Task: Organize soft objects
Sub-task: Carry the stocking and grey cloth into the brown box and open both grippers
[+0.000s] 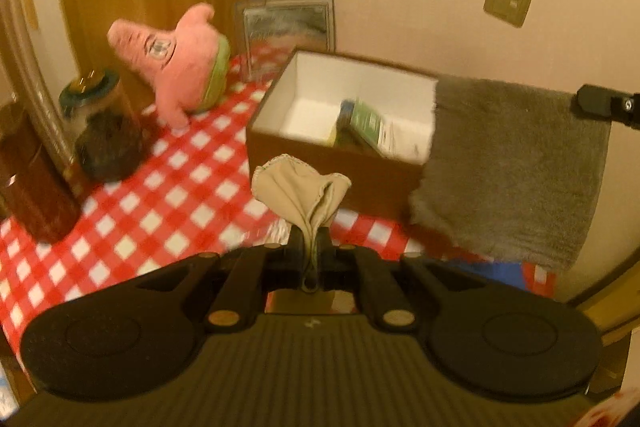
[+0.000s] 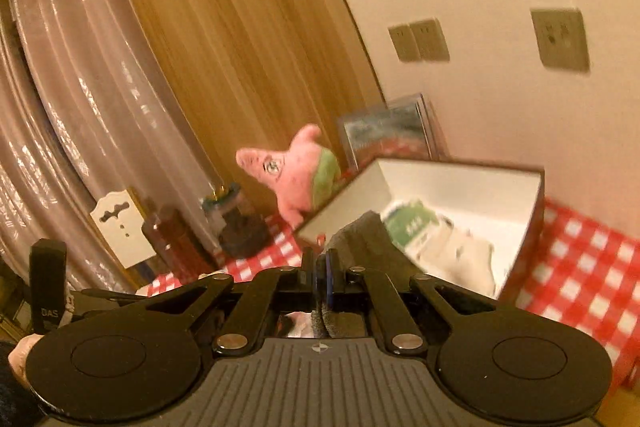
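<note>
- Tablecloth (image 1: 132, 211) with red and white checks covers the table under all the things.
- Grey towel (image 1: 516, 167) hangs in the air at the right of the left wrist view, in front of the right corner of the box. The right gripper (image 2: 320, 267) is clenched on its upper edge, and the fabric is pinched between the pads.
- Brown box (image 1: 332, 167) with a white inside stands open on the tablecloth. A green and white packet (image 1: 368, 125) lies in it.
- Pink star plush toy (image 1: 180, 63) stands on the tablecloth to the left of the box, near the wooden panel.
- Glass jar (image 1: 104, 123) with dark contents stands left of the plush toy.
- Beige cloth (image 1: 300, 195) is bunched and held up above the tablecloth, in front of the box. The left gripper (image 1: 310, 247) is clenched on its lower end.
</note>
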A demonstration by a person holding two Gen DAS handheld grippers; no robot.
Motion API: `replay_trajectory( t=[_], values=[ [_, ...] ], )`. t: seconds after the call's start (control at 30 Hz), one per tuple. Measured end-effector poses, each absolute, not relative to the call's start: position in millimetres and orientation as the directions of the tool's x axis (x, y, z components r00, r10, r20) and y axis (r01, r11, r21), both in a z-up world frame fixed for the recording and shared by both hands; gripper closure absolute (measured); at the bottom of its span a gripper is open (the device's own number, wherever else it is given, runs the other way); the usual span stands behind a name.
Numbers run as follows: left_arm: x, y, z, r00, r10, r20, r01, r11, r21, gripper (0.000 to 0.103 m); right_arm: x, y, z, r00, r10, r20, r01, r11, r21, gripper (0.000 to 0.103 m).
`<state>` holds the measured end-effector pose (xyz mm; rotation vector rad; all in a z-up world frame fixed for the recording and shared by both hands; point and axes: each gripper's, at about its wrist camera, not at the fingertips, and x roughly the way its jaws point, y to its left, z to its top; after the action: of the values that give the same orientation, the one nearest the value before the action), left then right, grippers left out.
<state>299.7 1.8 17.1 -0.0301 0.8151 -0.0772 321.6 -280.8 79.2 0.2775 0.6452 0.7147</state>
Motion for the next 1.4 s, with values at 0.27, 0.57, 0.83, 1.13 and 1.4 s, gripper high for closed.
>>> replay_trajectory(
  t=[0.27, 0.57, 0.83, 1.13, 1.4],
  values=[
    [360, -16, 38, 0.712, -0.106, -0.694, 0.102, 0.994, -0.046, 0.098, 372, -276, 117, 0.610, 0.685, -0.398, -0.558, 0.728, 0.397, 0.099],
    [435, -34, 25, 0.689, -0.110, -0.717, 0.129, 0.991, -0.028, 0.098, 438, -278, 106, 0.660, 0.621, -0.423, -0.524, 0.784, 0.334, 0.099],
    [497, -42, -2, 0.658, -0.091, -0.747, 0.140, 0.990, 0.002, 0.097, 488, -283, 73, 0.669, 0.588, -0.454, -0.482, 0.809, 0.338, 0.099],
    [532, -48, -18, 0.656, -0.091, -0.749, 0.159, 0.987, 0.019, 0.068, 517, -287, 42, 0.672, 0.560, -0.485, -0.446, 0.828, 0.339, 0.099],
    [524, -42, -25, 0.625, -0.110, -0.773, 0.151, 0.988, -0.019, 0.068, 526, -278, 28, 0.678, 0.532, -0.507, -0.441, 0.846, 0.298, 0.099]
  ],
)
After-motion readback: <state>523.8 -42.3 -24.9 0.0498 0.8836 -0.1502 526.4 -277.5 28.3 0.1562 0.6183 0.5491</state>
